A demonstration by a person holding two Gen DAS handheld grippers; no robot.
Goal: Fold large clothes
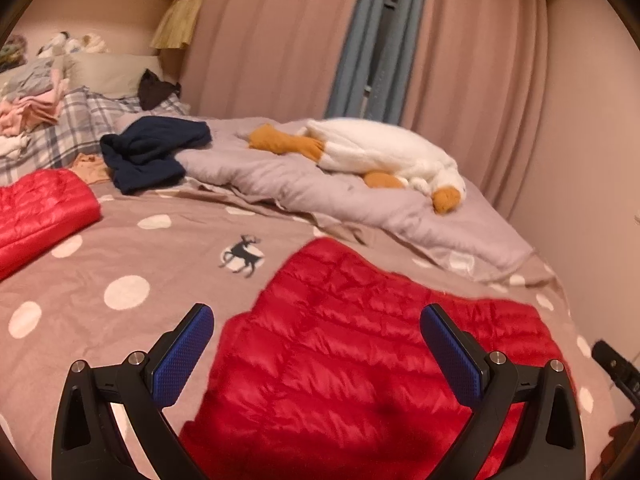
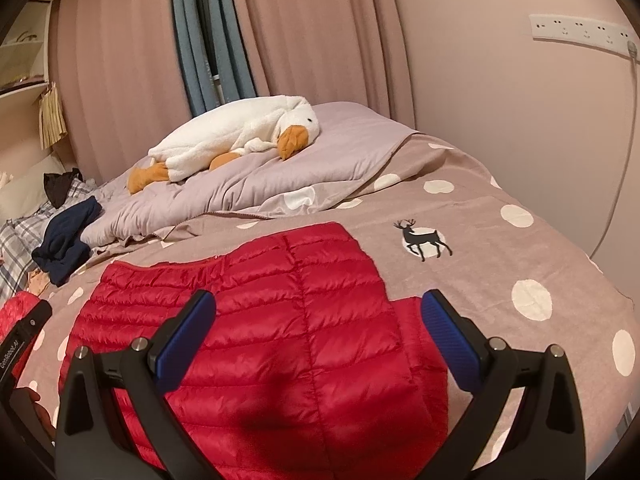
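Both my grippers, left (image 1: 316,316) and right (image 2: 316,304), hang wide open, holding nothing, over the red puffer jacket (image 2: 280,320) on the polka-dot bedspread (image 2: 500,264).

The left claw (image 1: 316,326) is spread wide, its two black fingers angled outward and the blue pads (image 1: 182,358) facing each other across a broad gap with nothing between them. The right claw (image 2: 314,316) stands the same way (fingers splayed, blue pads (image 2: 452,338) well apart) and grips nothing. Both point forward and slightly downward. A dark part of the other rig shows at each view's edge.
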